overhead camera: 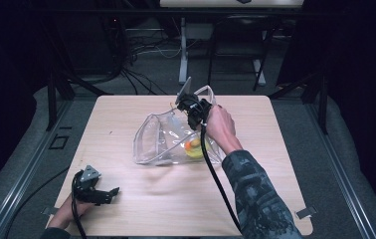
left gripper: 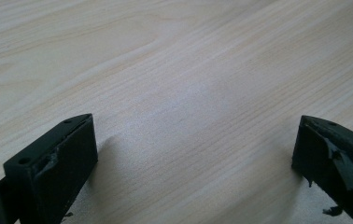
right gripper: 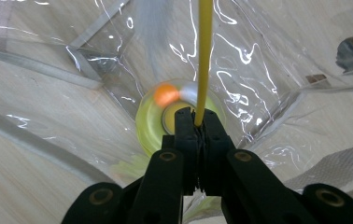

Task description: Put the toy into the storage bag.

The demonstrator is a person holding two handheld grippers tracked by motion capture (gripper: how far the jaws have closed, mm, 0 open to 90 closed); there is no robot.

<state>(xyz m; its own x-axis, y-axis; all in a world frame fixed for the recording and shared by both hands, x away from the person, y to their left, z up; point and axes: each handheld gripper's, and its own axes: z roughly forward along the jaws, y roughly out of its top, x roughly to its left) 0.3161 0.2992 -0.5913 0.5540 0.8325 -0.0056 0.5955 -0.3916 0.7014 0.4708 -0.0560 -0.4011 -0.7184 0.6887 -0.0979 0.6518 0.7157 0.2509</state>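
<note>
A clear plastic pouch [overhead camera: 163, 139] lies mid-table with a yellow object [right gripper: 153, 126] and a small orange piece [right gripper: 165, 94] inside; the right gripper [right gripper: 198, 122], jaws closed, pinches a thin yellow strip [right gripper: 204, 56], apparently a pull tab at the pouch's far edge. The film looks light, limp and slippery, so such a tab or a seamed edge seems the surest hold. The left gripper [left gripper: 193, 140] rests wide open and empty on the wooden table [left gripper: 174, 60]; glare and motion blur obscure the contents.

A pale wooden table [overhead camera: 141, 204] with rounded corners stands on a grey floor. A clear plastic bag [overhead camera: 158, 142] lies near its middle, and the left gripper [overhead camera: 107, 194] rests on the wood near the front left corner
</note>
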